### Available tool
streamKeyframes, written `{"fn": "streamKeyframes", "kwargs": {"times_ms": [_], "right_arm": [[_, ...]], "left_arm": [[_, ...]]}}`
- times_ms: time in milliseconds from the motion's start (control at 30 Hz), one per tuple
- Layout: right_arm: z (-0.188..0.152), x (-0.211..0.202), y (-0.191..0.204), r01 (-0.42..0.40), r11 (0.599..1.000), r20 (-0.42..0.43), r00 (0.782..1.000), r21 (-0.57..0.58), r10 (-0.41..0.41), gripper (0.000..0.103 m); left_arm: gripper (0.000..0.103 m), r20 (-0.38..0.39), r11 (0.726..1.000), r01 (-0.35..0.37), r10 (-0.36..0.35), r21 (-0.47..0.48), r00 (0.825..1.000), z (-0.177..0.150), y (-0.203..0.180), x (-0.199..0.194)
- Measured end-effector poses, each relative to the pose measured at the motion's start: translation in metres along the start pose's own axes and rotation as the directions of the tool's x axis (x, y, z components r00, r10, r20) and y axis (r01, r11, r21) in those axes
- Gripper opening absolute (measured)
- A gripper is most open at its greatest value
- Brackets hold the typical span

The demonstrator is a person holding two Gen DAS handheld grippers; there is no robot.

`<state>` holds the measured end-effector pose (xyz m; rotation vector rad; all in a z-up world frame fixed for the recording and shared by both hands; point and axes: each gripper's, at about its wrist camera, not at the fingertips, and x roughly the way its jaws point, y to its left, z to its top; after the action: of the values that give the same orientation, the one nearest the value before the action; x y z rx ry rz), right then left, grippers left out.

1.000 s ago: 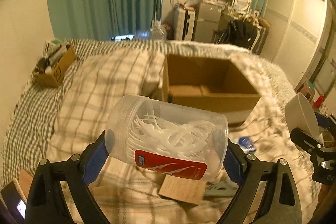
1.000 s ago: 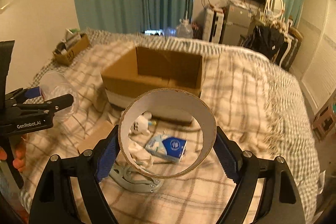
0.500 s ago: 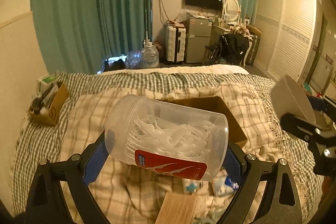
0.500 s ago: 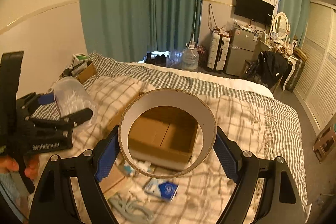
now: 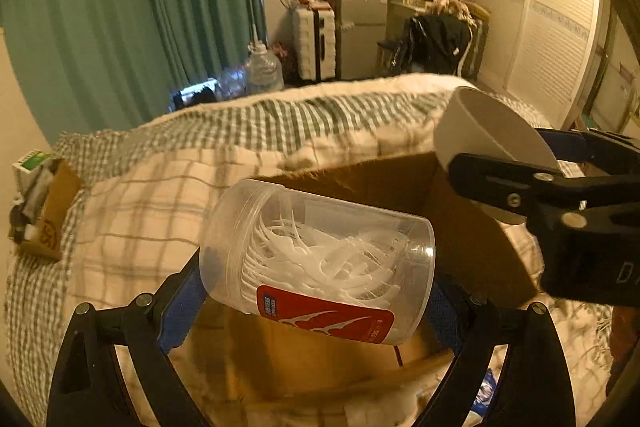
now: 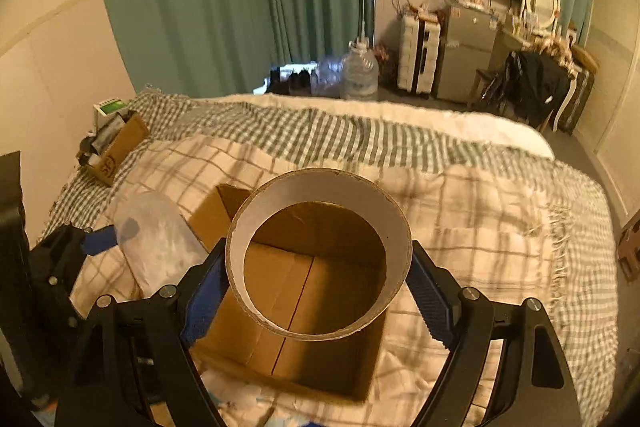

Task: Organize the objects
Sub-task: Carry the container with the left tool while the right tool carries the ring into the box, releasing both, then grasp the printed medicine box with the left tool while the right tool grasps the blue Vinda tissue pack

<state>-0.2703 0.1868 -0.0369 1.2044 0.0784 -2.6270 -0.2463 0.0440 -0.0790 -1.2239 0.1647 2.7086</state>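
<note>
My left gripper is shut on a clear plastic jar of white floss picks with a red label, held on its side above the open cardboard box. My right gripper is shut on a wide cardboard tape ring, held over the same box, whose bare floor shows through the ring. The right gripper with the ring shows at the right of the left wrist view. The jar and the left gripper show at the left of the right wrist view.
The box sits on a bed with a plaid blanket. A small cardboard box of clutter lies at the bed's far left edge. A blue packet lies on the blanket by the big box. Beyond the bed are curtains, a water jug and furniture.
Both grippers have risen and moved forward over the cardboard box with their loads. The loose items on the blanket have dropped out of the right wrist view.
</note>
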Motion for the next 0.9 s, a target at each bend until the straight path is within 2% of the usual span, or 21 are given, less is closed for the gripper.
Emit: {"fn": "streamKeyframes", "kwargs": {"times_ms": [133, 267, 333, 367, 467, 567, 733, 900], "right_arm": [[-0.005, 0.024, -0.009, -0.009, 1.0, -0.017, 1.0, 0.023, 0.009, 0.083], [-0.008, 0.031, -0.015, -0.048, 0.998, -0.018, 0.999, 0.047, 0.048, 0.084], [-0.009, 0.028, -0.018, -0.06, 0.997, -0.005, 0.998, 0.058, 0.061, 0.09], [-0.009, 0.023, -0.018, -0.052, 0.996, 0.009, 0.999, 0.066, 0.051, 0.101], [-0.005, 0.0, -0.024, -0.032, 0.995, 0.049, 0.998, 0.095, 0.028, 0.102], [0.0, -0.031, -0.026, -0.016, 0.995, 0.08, 0.997, 0.094, 0.008, 0.102], [-0.001, -0.089, -0.017, 0.038, 0.997, 0.109, 0.993, 0.061, -0.044, 0.103], [-0.017, -0.152, -0.001, 0.082, 0.996, 0.146, 0.986, 0.029, -0.085, 0.103]], "left_arm": [[0.096, -0.017, 0.999, 0.031, -0.031, -0.013, 0.999, -0.003, 0.0, 0.021], [0.098, -0.026, 0.996, 0.078, -0.079, -0.041, 0.997, -0.004, 0.0, 0.027], [0.103, -0.027, 0.996, 0.058, -0.06, -0.06, 0.998, -0.003, 0.002, 0.027], [0.103, -0.021, 0.996, 0.049, -0.051, -0.077, 0.998, -0.003, 0.004, 0.023], [0.103, -0.019, 0.992, 0.074, -0.076, -0.106, 0.997, -0.002, 0.009, 0.01], [0.103, -0.006, 0.993, 0.056, -0.057, -0.106, 0.998, 0.0, 0.012, -0.01], [0.103, 0.041, 0.996, 0.02, -0.016, -0.091, 0.999, -0.002, 0.018, -0.071], [0.103, 0.078, 0.995, -0.035, 0.043, -0.099, 0.996, -0.014, 0.025, -0.129]]}}
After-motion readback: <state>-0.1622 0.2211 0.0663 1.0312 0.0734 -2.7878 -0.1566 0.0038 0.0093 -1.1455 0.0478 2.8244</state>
